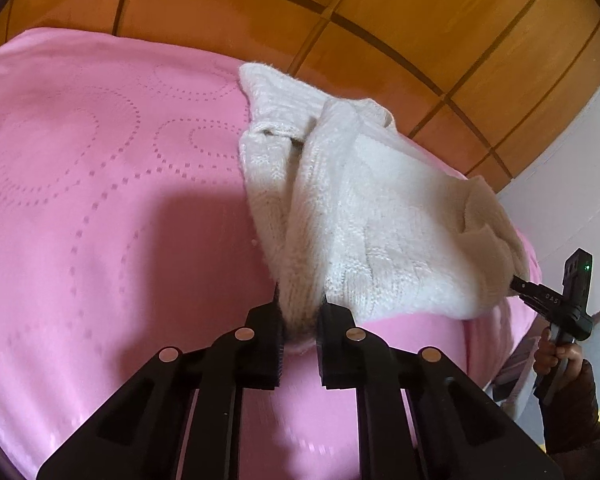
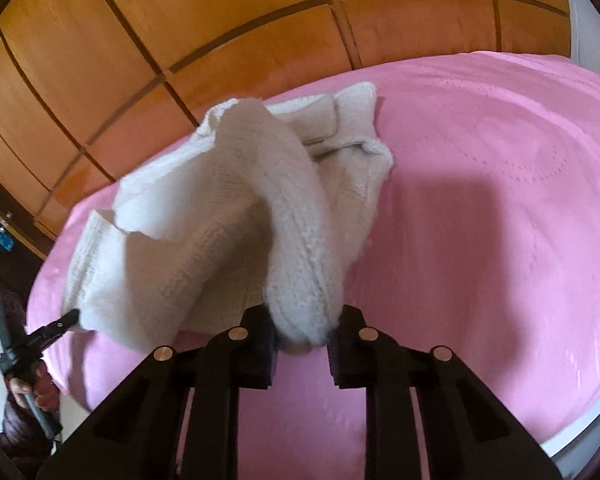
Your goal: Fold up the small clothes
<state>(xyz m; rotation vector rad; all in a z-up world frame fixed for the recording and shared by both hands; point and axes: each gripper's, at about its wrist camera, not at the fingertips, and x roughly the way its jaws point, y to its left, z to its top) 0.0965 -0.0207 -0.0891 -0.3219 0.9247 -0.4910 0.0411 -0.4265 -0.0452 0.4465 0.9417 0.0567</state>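
The white knitted sweater (image 1: 364,216) lies on a pink blanket (image 1: 100,200) with a dotted circle pattern, and part of it is lifted off the blanket. In the left wrist view it fills the area from the centre toward 3 o'clock, and its collar end is toward 12 o'clock. The left gripper (image 1: 300,332) is clenched on a thick roll of the knit, which looks like a sleeve; the fabric is pressed between the two black fingers (image 1: 266,344) at about 6 o'clock. In the same view the right gripper (image 1: 518,286) is at 4 o'clock, with its tip against the sweater's edge (from here I cannot tell how its fingers stand). A hand (image 1: 556,356) in a dark sleeve (image 1: 572,412) holds its handle. The right wrist view shows it better: the right gripper (image 2: 306,340) is grasping another bunched roll of the sweater (image 2: 220,220) between its fingers, near 6 o'clock. There the left gripper (image 2: 70,316) is at 8 o'clock, touching the sweater's ribbed edge. Behind the blanket, toward 12 o'clock, stands a wooden panelled wall (image 2: 180,40).
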